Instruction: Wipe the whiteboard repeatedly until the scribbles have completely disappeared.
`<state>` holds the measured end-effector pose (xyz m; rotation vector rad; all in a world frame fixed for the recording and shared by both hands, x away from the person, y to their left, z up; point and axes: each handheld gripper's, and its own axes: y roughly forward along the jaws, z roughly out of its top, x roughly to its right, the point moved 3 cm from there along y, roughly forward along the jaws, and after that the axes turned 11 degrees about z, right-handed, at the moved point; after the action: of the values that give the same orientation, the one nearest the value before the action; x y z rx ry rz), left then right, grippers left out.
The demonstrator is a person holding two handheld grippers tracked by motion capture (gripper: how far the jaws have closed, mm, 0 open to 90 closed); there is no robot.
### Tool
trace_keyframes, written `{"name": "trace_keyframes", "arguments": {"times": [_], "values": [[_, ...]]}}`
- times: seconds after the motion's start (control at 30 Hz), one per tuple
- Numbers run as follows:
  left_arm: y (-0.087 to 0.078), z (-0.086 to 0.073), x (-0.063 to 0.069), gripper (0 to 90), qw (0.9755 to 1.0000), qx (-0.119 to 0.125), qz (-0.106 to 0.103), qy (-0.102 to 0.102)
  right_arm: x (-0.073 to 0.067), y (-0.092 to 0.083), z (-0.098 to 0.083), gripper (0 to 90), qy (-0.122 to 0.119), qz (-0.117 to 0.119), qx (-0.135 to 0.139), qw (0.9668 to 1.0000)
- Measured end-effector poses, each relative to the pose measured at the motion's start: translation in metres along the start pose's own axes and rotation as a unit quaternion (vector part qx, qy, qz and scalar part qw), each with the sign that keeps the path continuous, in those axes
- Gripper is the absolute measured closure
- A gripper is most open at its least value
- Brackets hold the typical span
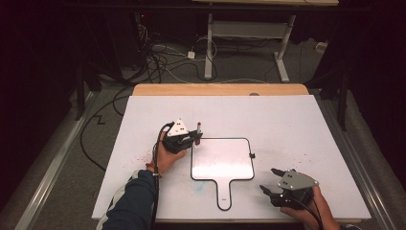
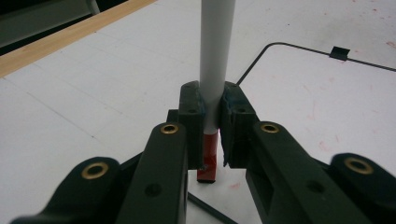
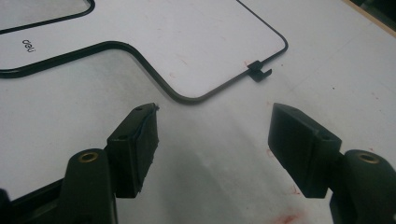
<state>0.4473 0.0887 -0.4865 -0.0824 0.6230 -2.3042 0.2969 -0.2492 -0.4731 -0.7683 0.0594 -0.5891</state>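
Left gripper [image 1: 195,139]: clamping a white marker [image 2: 215,56] upright, red end [image 2: 208,161] showing beneath its jaws, at the whiteboard [image 1: 222,160] corner. Right gripper [image 3: 212,135]: gaping wide, resting near the whiteboard's clip [image 3: 258,70].

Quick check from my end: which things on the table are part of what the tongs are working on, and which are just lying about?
In the job:
- white marker with red end, clamped upright in the left tongs
- small handled whiteboard, at whose corner the marker stands
- right tongs, open, nothing between them, beside the board

Lying about:
- white table cover with red smudges
- cables on the floor
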Motion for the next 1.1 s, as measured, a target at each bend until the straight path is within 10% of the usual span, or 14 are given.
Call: {"name": "trace_keyframes", "arguments": {"times": [0.27,0.57,1.1], "values": [[-0.008,-0.001,0.023,78.9,0.9988,0.005,-0.049,0.009,0.002,-0.004,-0.002,33.8,0.001,-0.004,0.003,1.0],[-0.011,-0.005,0.007,78.8,0.9999,0.001,0.002,0.013,0.001,-0.002,-0.001,33.8,0.001,-0.002,0.0,1.0],[-0.035,-0.013,0.034,78.9,0.9979,-0.002,-0.06,0.024,0.001,-0.004,0.0,33.8,0.0,-0.003,0.004,1.0]]}}
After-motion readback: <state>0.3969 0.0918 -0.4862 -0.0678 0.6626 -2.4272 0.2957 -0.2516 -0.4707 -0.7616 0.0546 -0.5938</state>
